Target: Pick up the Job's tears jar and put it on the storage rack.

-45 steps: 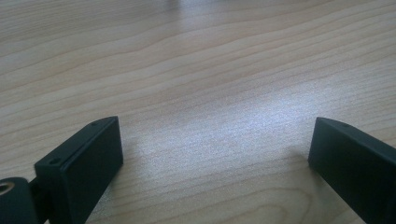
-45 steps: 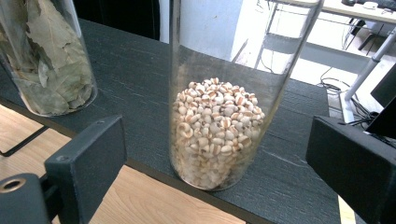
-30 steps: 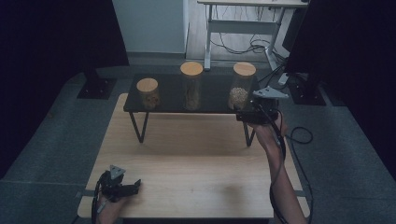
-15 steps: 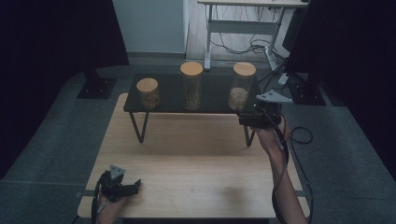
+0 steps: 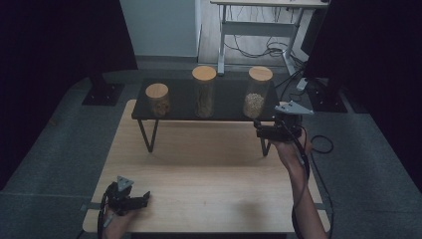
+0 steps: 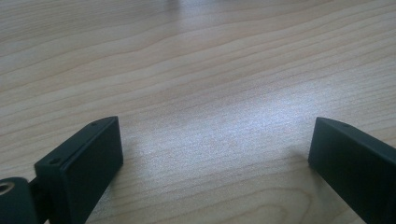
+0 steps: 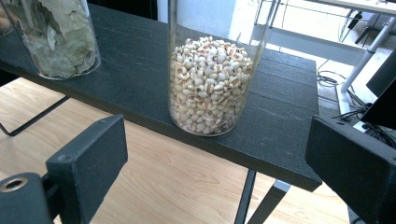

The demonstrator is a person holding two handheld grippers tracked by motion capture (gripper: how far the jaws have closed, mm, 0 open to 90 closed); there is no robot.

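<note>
Three clear jars with round wooden lids stand on a low black shelf (image 5: 224, 102) at the back of the wooden table (image 5: 199, 174). The right jar (image 5: 257, 94) (image 7: 212, 79) holds pale seeds. The middle jar (image 5: 204, 92) (image 7: 56, 35) holds dried leaves, and the left jar (image 5: 158, 99) is the shortest. My right gripper (image 5: 259, 130) (image 7: 215, 163) hovers open just in front of the seed jar, apart from it, with nothing between its jaws. At the table's near left corner my left gripper (image 5: 144, 198) (image 6: 212, 154) rests open over bare wood.
The shelf stands on thin black metal legs (image 5: 147, 135) (image 7: 245, 196). A white desk frame with cables (image 5: 259, 30) is behind the table. Grey carpet (image 5: 59, 149) surrounds the table, and a black cable (image 5: 318, 144) trails off to the right.
My right gripper has drifted slightly down and towards the near side, staying in front of the seed jar. The left gripper has stayed put.
</note>
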